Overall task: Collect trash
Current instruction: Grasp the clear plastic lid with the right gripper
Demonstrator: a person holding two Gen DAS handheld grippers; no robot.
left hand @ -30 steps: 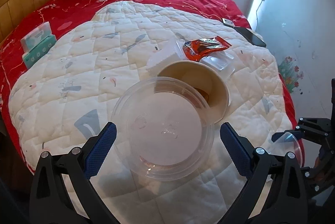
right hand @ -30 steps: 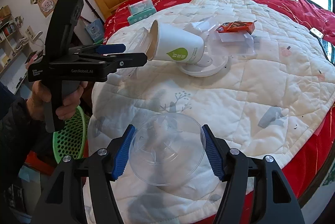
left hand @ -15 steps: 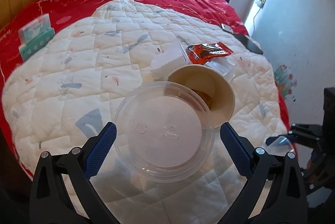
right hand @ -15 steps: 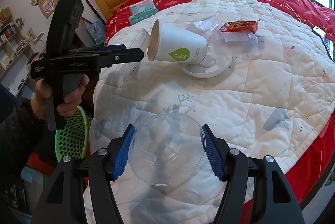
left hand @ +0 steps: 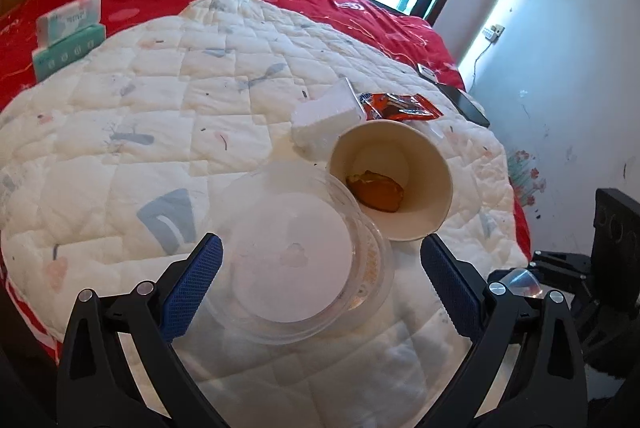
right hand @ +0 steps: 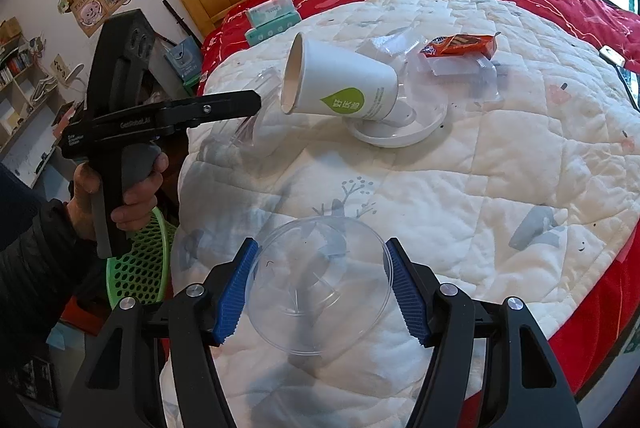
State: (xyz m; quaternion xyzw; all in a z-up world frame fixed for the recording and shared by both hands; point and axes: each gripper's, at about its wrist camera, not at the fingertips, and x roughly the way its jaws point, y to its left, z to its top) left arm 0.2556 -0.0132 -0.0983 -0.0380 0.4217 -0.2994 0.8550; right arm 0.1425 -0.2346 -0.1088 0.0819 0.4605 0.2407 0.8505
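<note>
The clear plastic container (left hand: pixel 296 260) is being held in the left gripper (left hand: pixel 320 268), pads spread wide; its walls are blurred and its right rim is not seen reaching the right pad (left hand: pixel 448 280), so a firm grasp cannot be told. In the right wrist view only the side of the left gripper (right hand: pixel 240 104) is being shown, with the container (right hand: pixel 256 108) barely made out past its tip. The clear dome lid (right hand: pixel 320 288) is being clamped between the blue pads of the right gripper (right hand: pixel 320 292), near the near edge of the white quilt (right hand: pixel 460 188). The tipped paper cup (right hand: pixel 344 88) is being propped on a white lid (right hand: pixel 400 132), its mouth facing left; an orange-brown scrap (left hand: pixel 376 192) is lying inside it (left hand: pixel 400 180). A white foam piece (left hand: pixel 324 116) is sitting just behind the cup, and an orange snack wrapper (right hand: pixel 460 46) is lying on clear packaging (right hand: pixel 468 76), partly hidden. A green mesh basket (right hand: pixel 140 264) is being cut off behind the left hand (right hand: pixel 116 188).

Compared with a second ago, the container is being brought closer to the cup mouth and more of the cup's inside is being exposed; the dome lid is being kept in the same grip.
</note>
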